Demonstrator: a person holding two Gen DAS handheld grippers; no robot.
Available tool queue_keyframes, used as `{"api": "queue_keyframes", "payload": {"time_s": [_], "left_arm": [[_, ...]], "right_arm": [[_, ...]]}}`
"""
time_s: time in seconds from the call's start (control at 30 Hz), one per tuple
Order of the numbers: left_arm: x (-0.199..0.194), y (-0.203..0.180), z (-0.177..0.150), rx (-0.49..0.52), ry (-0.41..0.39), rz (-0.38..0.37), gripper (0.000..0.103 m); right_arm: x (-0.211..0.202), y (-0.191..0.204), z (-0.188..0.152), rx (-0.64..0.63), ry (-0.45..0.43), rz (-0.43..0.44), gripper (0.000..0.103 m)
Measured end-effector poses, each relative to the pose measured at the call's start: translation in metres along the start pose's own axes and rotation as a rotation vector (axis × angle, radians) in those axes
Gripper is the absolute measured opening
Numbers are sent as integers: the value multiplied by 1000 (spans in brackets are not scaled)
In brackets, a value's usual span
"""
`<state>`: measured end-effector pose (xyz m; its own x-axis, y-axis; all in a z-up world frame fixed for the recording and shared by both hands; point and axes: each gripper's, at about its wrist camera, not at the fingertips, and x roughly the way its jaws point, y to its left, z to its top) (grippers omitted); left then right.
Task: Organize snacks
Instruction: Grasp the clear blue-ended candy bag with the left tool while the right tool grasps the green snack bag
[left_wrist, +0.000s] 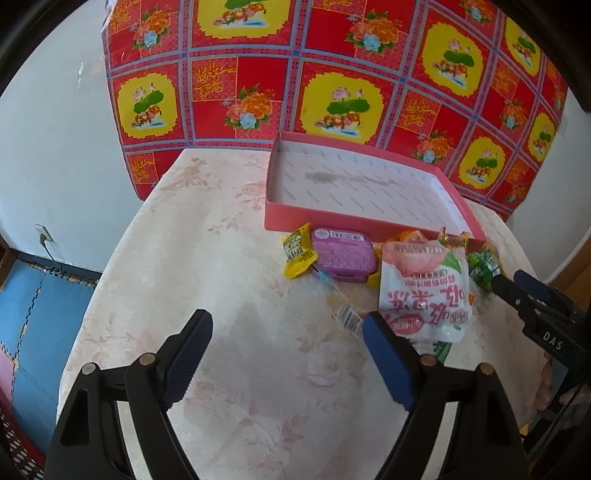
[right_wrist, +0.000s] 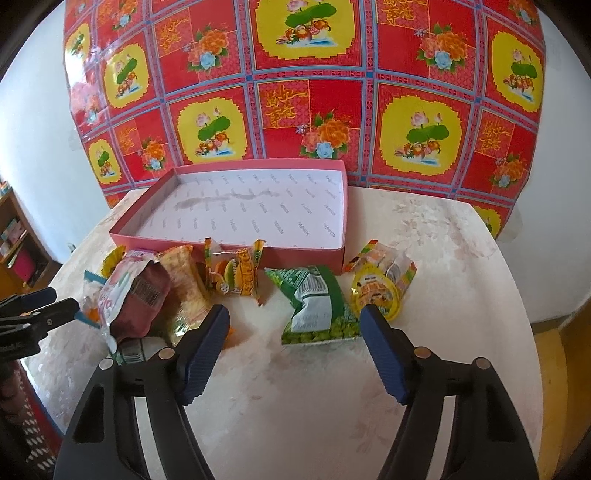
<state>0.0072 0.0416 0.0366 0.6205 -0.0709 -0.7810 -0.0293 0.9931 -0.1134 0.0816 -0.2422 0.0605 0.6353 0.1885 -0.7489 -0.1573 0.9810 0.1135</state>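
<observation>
A shallow pink box (left_wrist: 369, 221) (right_wrist: 236, 254) lies with nothing in it at the back of the table. Snacks lie in a row before it: a yellow candy (left_wrist: 297, 254), a purple tin (left_wrist: 341, 254), a white-and-pink pouch (left_wrist: 424, 291) (right_wrist: 118, 295), an orange packet (right_wrist: 238, 275), a green pea bag (right_wrist: 317, 306) and a yellow jelly cup (right_wrist: 376, 291). My left gripper (left_wrist: 286, 325) hangs open over bare cloth, left of the pouch. My right gripper (right_wrist: 293, 319) is open above the table, the green bag lying between and just beyond its tips, untouched.
The round table (left_wrist: 240, 258) has a pale floral cloth. A red-and-yellow patterned sheet (right_wrist: 314, 92) hangs behind it. A striped candy packet (right_wrist: 384, 262) lies to the right of the box. Blue floor mat (left_wrist: 33, 314) lies down to the left; a shelf (right_wrist: 14, 243) stands at the left.
</observation>
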Motion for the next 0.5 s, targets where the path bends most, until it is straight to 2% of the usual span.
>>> {"api": "queue_keyframes", "payload": {"time_s": [0.1, 0.37, 0.5], "left_arm": [[4, -1, 0, -9, 7, -5, 86], [-1, -6, 6, -1, -10, -7, 85], [10, -10, 5, 8, 26, 6, 85]], "right_arm": [[5, -3, -1, 13, 12, 3, 69], [15, -3, 0, 9, 29, 24, 67], [18, 0, 1, -1, 27, 21, 65]]}}
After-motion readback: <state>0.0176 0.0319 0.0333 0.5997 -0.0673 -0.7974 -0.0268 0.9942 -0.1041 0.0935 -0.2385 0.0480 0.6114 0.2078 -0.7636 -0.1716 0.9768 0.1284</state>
